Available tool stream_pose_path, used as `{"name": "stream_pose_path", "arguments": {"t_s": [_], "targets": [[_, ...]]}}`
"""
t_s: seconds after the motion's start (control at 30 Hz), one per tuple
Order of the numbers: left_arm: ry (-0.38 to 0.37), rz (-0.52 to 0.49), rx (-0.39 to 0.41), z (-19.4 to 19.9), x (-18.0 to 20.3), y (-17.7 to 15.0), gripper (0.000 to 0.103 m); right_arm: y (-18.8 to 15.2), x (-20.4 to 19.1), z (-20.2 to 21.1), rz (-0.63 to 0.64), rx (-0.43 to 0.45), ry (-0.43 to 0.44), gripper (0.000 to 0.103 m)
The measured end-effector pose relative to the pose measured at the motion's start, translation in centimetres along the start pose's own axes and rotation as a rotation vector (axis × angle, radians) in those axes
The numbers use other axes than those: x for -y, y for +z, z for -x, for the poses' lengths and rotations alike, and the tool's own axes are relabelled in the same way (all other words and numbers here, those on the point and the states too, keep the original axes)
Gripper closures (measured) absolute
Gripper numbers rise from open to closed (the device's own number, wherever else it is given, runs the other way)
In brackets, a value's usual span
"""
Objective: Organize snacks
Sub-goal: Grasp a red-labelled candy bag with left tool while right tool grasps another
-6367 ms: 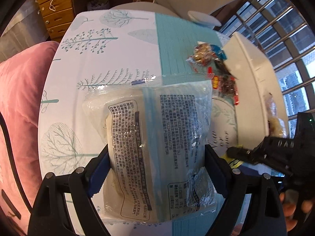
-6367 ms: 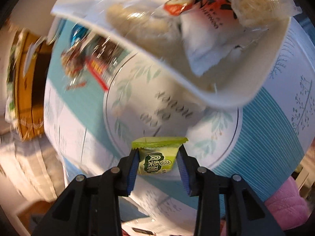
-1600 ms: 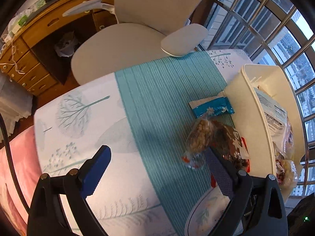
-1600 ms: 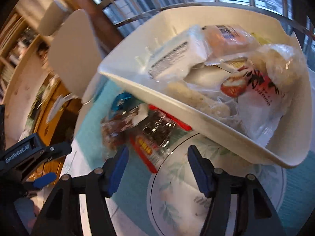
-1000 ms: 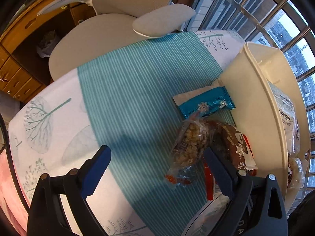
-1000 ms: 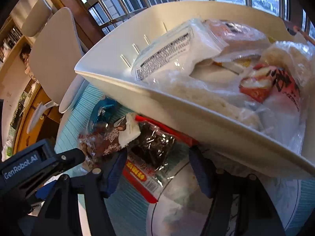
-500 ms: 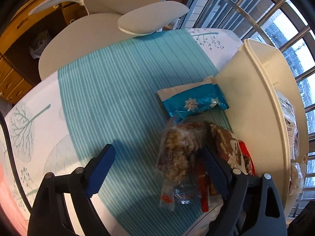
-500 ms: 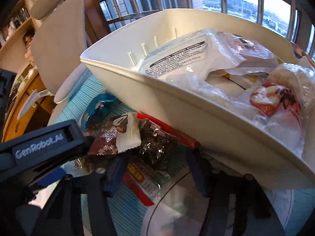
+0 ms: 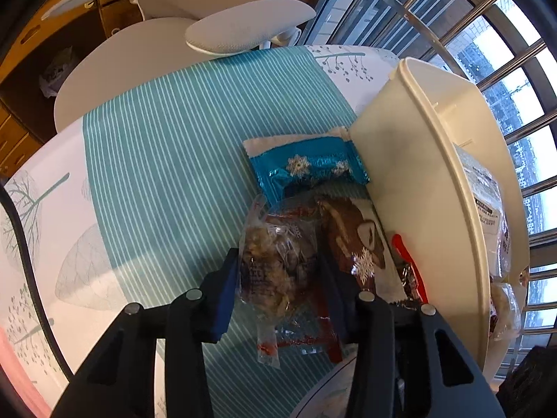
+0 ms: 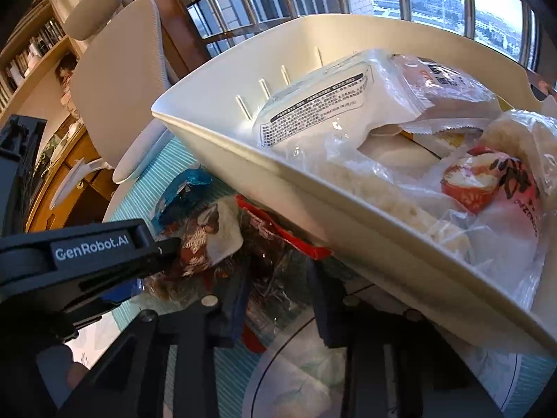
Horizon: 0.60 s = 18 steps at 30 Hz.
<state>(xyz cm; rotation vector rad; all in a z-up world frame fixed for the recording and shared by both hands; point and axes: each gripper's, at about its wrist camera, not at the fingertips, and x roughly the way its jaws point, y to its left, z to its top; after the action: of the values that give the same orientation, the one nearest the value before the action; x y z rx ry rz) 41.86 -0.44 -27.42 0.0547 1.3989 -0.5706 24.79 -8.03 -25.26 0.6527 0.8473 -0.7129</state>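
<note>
Four loose snack packets are lying in a cluster on the table beside the cream bin (image 9: pixel 428 160) — you are closing both grippers on two of them. Your left gripper (image 9: pixel 278 271) has its jaws partly closed, having just been narrowing, and its pads are pressing the sides of a clear nut packet (image 9: pixel 278 264). Your right gripper (image 10: pixel 278 299) has likewise just been narrowing and is clamping a dark crinkly packet (image 10: pixel 275 275) with a red edge. Touching these are a brown snowflake packet (image 9: pixel 355 240) and, just beyond, a blue snowflake packet (image 9: pixel 310 167) against the bin's wall.

Inside the bin, at least four wrapped snacks are piling up; their edges overlap, so an exact count is not possible. The dark packet's label is too shadowed to read, and the plate (image 10: pixel 299 379) under your right gripper is cut off by the frame.

The tablecloth (image 9: pixel 167 146) is showing teal stripes and printed trees. A white chair (image 9: pixel 216 24), wooden drawers and barred windows are ringing the table.
</note>
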Motion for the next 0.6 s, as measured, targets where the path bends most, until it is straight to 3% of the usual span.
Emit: {"name": "stream_pose_path", "arguments": {"t_s": [0.23,0.6], "targets": [[0.024,0.048,-0.023,0.7,-0.6,-1.8,0.06,0.3,0.3,0.6,0.017,-0.051,0.032,0.076],[0.065,0.12,-0.044,4.6,-2.2,-6.9,0.06,-1.1,0.4,4.0,0.16,-0.149,0.077,0.077]]}}
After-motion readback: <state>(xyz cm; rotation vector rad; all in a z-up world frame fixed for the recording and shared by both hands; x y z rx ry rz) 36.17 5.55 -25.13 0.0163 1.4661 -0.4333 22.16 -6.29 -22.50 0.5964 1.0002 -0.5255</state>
